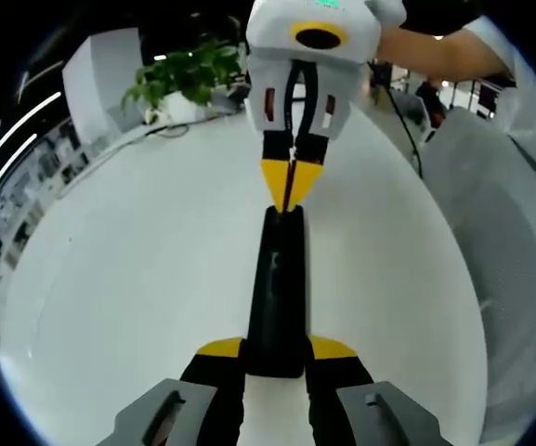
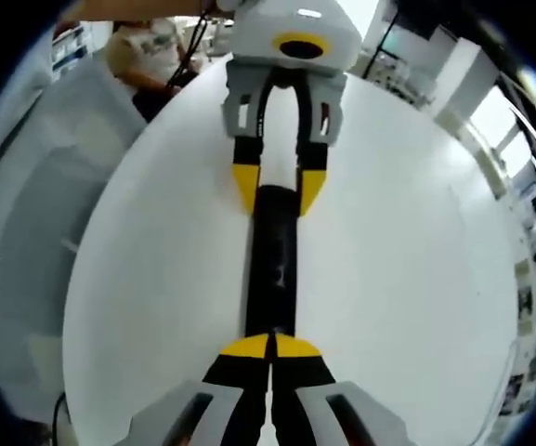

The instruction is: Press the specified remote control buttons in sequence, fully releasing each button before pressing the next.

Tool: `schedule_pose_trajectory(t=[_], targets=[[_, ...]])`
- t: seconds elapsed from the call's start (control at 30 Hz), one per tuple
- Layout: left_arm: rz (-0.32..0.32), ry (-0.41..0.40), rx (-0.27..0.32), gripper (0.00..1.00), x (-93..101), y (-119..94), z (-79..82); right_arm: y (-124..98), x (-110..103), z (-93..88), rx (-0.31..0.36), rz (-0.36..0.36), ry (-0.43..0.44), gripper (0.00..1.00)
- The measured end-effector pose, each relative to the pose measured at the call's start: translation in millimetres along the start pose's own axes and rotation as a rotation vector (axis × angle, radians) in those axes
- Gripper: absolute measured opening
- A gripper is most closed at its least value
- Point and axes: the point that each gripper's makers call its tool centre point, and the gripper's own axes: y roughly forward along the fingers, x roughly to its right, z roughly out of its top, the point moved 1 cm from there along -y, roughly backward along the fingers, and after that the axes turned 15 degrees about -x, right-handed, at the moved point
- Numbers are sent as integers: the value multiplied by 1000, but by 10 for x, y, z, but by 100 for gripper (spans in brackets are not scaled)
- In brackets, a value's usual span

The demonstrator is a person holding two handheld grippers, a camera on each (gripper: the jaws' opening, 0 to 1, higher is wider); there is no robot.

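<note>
Long black plastic remote control on round white counter, long axis running straight between both tools. Left hand-held gripper clamped astride near end; right hand-held gripper, tips together, poised at opposite end, nearer for pressing.

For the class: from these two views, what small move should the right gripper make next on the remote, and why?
Probably ease the right gripper straight down. Its jaws are shut to a point over one end of the black remote, while the left gripper clamps the other end on the white table. No button press is discernible yet.
</note>
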Motion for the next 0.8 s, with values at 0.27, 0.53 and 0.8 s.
schedule_pose_trajectory(t=[0.27,0.53,0.8], targets=[[0,0,0,24,3,0,-2,23,-13,21,2,10,-4,0],[1,-2,3,24,1,-2,-8,39,-21,33,3,22,-6,0],[5,0,4,24,1,-5,-11,55,-17,47,-28,46,-13,0]])
